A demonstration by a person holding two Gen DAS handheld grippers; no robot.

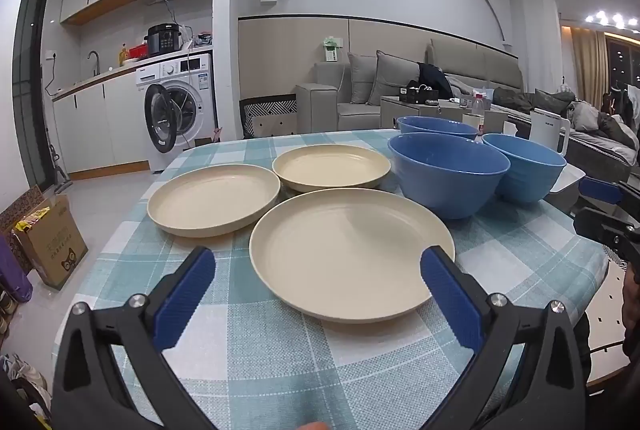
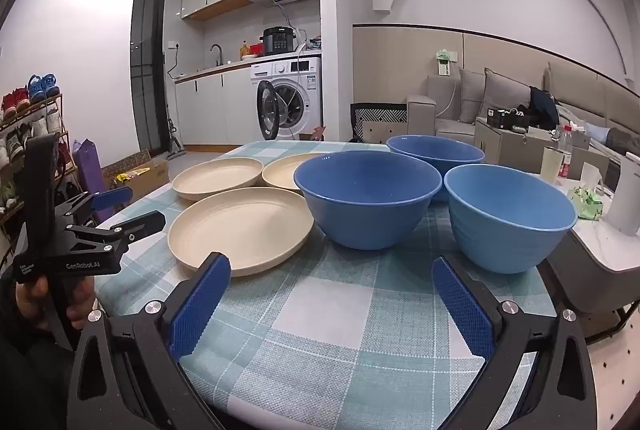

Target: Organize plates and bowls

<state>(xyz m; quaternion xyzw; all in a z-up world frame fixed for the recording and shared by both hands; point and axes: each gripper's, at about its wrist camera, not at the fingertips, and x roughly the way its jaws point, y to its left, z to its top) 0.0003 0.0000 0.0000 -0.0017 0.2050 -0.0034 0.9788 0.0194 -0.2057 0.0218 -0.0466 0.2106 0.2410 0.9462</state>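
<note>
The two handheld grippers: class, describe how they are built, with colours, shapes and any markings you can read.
Each gripper, left and right, has a black angular frame with triangular cut-outs, round silver bolts and two flat fingers faced with ribbed blue pads. In the right wrist view the left gripper's body carries white lettering, "GenRobot.AI". A hand wraps its black handle; no sleeve is discernible.

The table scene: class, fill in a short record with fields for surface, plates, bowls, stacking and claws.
surface: table under a blue-and-white checked cloth
plates: three cream, near plate, left plate, far plate
bowls: three blue, near bowl, right bowl, far bowl
stacking: none yet
claws: left claw and right claw open, empty
</note>
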